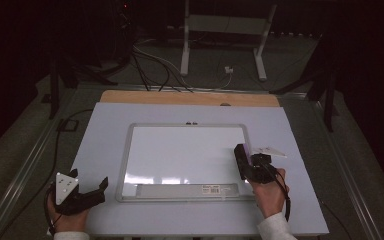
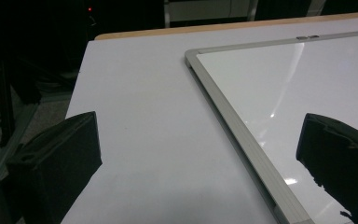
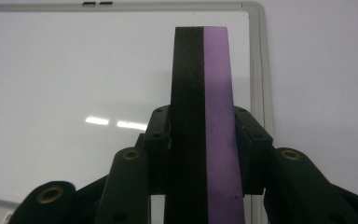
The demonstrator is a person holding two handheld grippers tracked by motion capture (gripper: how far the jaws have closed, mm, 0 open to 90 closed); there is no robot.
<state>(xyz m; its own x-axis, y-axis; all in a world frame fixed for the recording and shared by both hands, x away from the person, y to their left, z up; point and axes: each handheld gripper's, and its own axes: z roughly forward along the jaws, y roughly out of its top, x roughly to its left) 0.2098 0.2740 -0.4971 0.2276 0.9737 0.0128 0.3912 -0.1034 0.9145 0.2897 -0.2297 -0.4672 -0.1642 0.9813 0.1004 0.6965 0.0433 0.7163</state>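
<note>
A whiteboard [image 1: 180, 150] with a silver frame lies flat in the middle of the pale table [image 1: 105, 130]. My right gripper [image 1: 250, 167] is over the board's right edge, shut on a black and purple eraser [image 1: 240, 156] that sticks out forward. In the right gripper view the eraser [image 3: 205, 93] stands between the two jaws of the right gripper [image 3: 204, 130], above the board's white surface [image 3: 74, 70]. My left gripper [image 1: 92, 192] rests at the table's front left corner, jaws wide apart and empty. In the left gripper view my left gripper [image 2: 200, 154] looks along the board's left frame [image 2: 233, 121].
The board's near edge carries a grey tray strip with a small label [image 1: 211, 188]. A wooden table edge [image 1: 190, 98] shows behind the pale top. Beyond it are a white stand [image 1: 225, 30] and cables [image 1: 150, 70] on the dark floor.
</note>
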